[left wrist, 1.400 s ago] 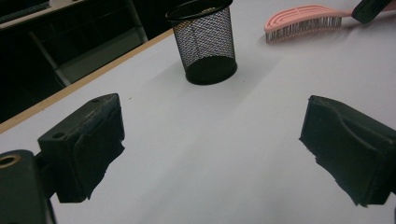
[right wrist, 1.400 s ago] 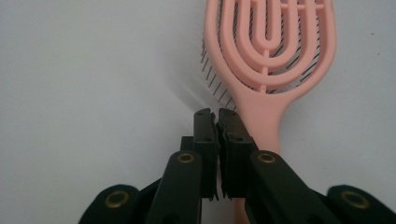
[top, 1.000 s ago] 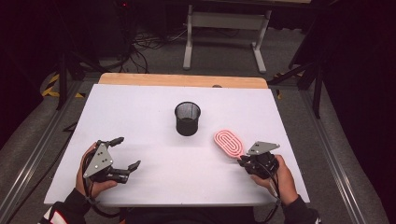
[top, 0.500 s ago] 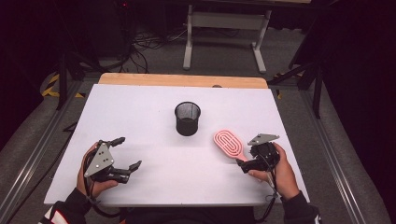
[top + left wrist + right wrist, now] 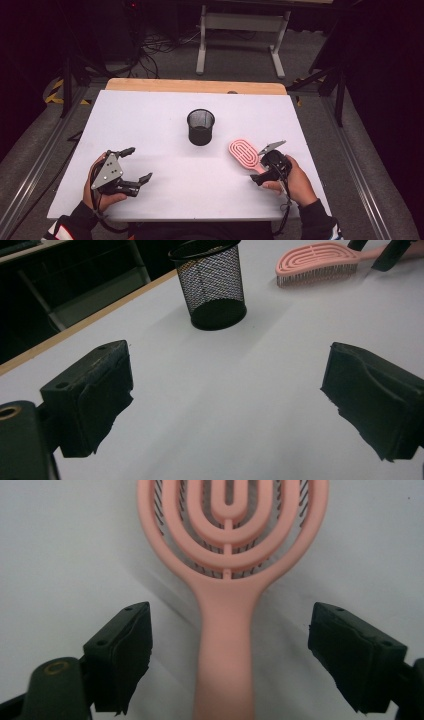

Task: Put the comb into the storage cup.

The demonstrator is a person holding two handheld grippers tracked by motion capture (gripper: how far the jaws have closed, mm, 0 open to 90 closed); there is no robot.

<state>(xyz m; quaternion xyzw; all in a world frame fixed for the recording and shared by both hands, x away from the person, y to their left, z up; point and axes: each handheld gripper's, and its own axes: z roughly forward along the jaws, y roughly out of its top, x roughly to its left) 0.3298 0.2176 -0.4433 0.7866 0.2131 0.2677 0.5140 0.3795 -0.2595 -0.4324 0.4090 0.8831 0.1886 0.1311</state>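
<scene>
Straddling the handle of the pink hairbrush (image 5: 227, 630), the right gripper (image 5: 230, 655) had its jaws spread wide, a clear gap on each side of the handle, pads touching nothing. Those jaws had been pressed nearly together a second before, then opened wide, and over the last half second had just been closing a little, with the handle between them but not pinched. In the high view the right gripper (image 5: 267, 172) had slid from beside the brush head down toward the near end of the handle compared with the earlier frames. The hairbrush (image 5: 245, 155) lay flat, bristles down, on the white table (image 5: 150, 115), to the right of and nearer than the black mesh cup (image 5: 201, 127), in the same spot as before. The left gripper (image 5: 135, 165) sat at the near left of the table, unmoved, jaws spread apart over bare tabletop, nothing between its pads (image 5: 95, 400). The mesh cup stood upright mid-table, well apart from both grippers.
</scene>
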